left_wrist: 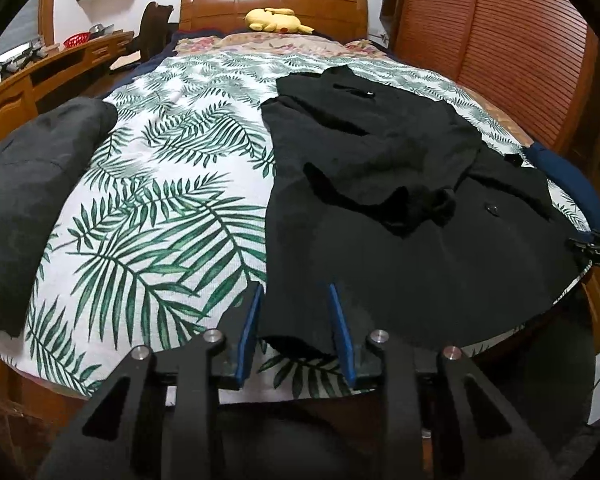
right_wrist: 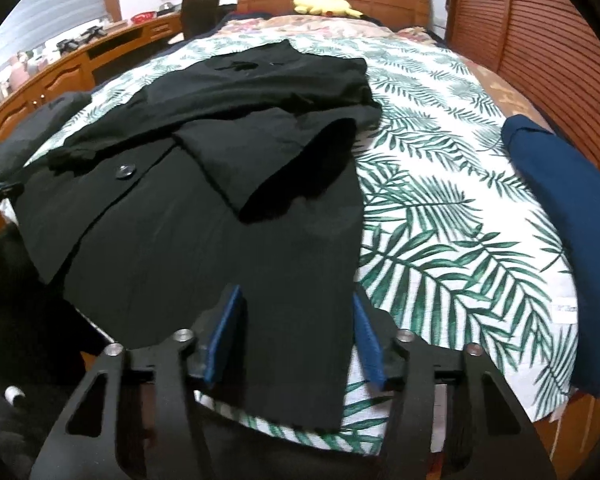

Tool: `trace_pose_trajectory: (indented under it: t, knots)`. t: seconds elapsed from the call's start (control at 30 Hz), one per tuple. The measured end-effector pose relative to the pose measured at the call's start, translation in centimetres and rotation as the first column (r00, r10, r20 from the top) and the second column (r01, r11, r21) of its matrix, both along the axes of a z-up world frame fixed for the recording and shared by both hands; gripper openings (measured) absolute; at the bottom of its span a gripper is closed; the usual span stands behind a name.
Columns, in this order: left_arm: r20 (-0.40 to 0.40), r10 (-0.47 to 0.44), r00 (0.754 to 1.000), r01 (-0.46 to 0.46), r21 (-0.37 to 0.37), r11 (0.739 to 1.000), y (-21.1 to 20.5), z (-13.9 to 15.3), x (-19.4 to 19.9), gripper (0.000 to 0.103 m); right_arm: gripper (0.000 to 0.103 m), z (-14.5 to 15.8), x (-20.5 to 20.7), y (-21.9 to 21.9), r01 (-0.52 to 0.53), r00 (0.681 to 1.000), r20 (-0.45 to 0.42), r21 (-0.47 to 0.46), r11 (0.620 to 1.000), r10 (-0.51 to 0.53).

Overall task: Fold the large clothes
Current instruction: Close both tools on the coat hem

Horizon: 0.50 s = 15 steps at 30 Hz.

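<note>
Two grippers: your left gripper (left_wrist: 296, 320) and right gripper (right_wrist: 296, 328) both gape, unclamped.
Coat (left_wrist: 400, 200): hem corners between your fingers; length runs toward headboard (left_wrist: 272, 4).

the left gripper (left_wrist: 296, 300) points forward and slightly down, its two blue-padded fingers (left_wrist: 249, 332) spread apart with a clear gap between them. the right gripper (right_wrist: 294, 308) is posed alike, its blue-padded fingers (right_wrist: 222, 340) spread wider. both black linkage frames sit level at the bottom of their views.
</note>
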<state>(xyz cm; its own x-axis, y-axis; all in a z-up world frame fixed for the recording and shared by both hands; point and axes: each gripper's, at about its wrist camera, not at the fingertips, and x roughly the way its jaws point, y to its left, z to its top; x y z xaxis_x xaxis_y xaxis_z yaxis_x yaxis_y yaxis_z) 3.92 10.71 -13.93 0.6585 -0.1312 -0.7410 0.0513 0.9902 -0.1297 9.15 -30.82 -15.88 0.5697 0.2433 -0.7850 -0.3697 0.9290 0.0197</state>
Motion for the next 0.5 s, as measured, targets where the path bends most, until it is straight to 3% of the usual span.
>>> trace_pose_trajectory:
  t: [0.17, 0.2, 0.3, 0.5]
  knots:
    - [0.000, -0.001, 1.000, 0.001, 0.006, 1.000, -0.2, 0.1, -0.1, 0.029, 0.035, -0.2, 0.0, 0.6, -0.021, 1.000, -0.003, 0.004, 1.000, 0.021]
    - [0.004, -0.014, 1.000, 0.014, -0.005, 1.000, -0.2, 0.1, -0.2, 0.014, 0.030, -0.2, 0.0, 0.7, -0.028, 1.000, -0.003, 0.008, 1.000, 0.028]
    - [0.059, -0.006, 0.998, 0.007, -0.012, 1.000, -0.4, 1.5, -0.9, 0.005, 0.025, -0.2, 0.2, 0.8, -0.024, 1.000, -0.005, 0.013, 1.000, 0.024]
    - [0.140, -0.039, 0.989, 0.038, 0.007, 0.999, -1.6, 6.0, -1.3, 0.001, 0.008, 1.2, 0.6, 0.4, -0.031, 0.999, 0.020, 0.096, 0.995, 0.030]
